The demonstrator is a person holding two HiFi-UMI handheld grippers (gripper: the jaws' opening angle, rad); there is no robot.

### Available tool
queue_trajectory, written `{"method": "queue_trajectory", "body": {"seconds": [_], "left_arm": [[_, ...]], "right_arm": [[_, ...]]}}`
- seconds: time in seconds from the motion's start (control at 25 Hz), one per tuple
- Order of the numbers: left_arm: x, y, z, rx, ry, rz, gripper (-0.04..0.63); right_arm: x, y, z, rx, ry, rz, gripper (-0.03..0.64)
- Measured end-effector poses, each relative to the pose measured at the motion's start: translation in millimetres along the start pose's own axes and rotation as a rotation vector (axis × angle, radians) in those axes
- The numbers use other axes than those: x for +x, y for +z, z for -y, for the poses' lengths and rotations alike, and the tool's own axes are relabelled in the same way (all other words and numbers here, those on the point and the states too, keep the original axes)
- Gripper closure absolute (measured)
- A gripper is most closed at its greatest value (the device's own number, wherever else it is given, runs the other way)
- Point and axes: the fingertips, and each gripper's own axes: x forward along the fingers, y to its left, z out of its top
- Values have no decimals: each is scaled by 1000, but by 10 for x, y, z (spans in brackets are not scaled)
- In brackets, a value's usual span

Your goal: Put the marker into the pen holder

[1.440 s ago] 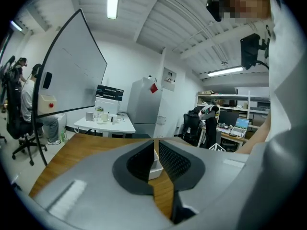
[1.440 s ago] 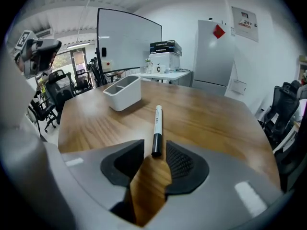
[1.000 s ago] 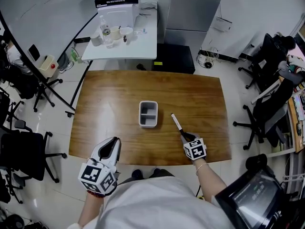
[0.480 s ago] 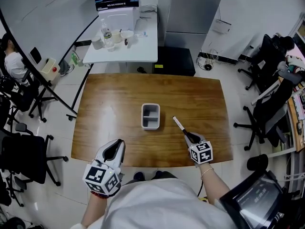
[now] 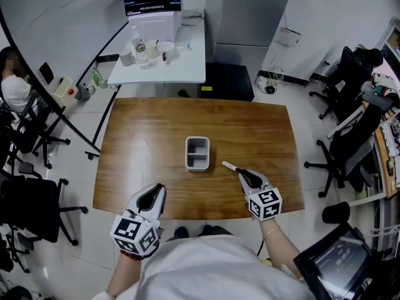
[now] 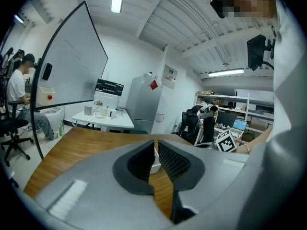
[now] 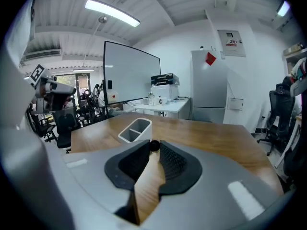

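A grey two-compartment pen holder (image 5: 197, 139) stands upright near the middle of the wooden table (image 5: 144, 136). My right gripper (image 5: 242, 174) is to its right and nearer to me, shut on the black end of a white marker (image 5: 230, 167). The marker's white end points left toward the holder. In the right gripper view the marker's black end (image 7: 154, 145) sits between the jaw tips, with the pen holder (image 7: 129, 137) just beyond and to the left. My left gripper (image 5: 155, 189) hovers at the table's front edge, shut and holding nothing (image 6: 156, 145).
A white side table (image 5: 187, 61) with bottles, cups and a box stands beyond the far edge. Office chairs stand at the left (image 5: 31, 199) and right (image 5: 350, 136). A person (image 5: 12, 86) sits at far left behind a whiteboard frame.
The marker's free end has swung from pointing away from me to pointing left toward the holder. The right gripper has shifted slightly right. The left gripper has barely moved.
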Motion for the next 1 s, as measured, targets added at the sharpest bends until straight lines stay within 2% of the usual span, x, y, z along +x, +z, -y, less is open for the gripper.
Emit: {"method": "queue_trajectory", "body": {"seconds": [0.24, 0.36, 0.52, 0.68, 0.8, 1.0], "left_arm": [[-24, -29, -61, -9, 13, 5, 566], [-13, -20, -144, -12, 42, 11, 566], [13, 82, -162, -31, 38, 43, 569], [4, 96, -119, -23, 20, 41, 571], [-7, 128, -133, -33, 19, 48, 571], [-15, 128, -172, -28, 27, 49, 572]], "right_arm": [[-120, 644, -341, -37, 69, 134, 560], [-79, 819, -528, -28, 127, 165, 560], [232, 707, -695, -47, 176, 122, 561], [641, 430, -805, -7, 210, 35, 560], [845, 316, -869, -39, 217, -19, 560], [925, 264, -829, -47, 211, -33, 558]]}}
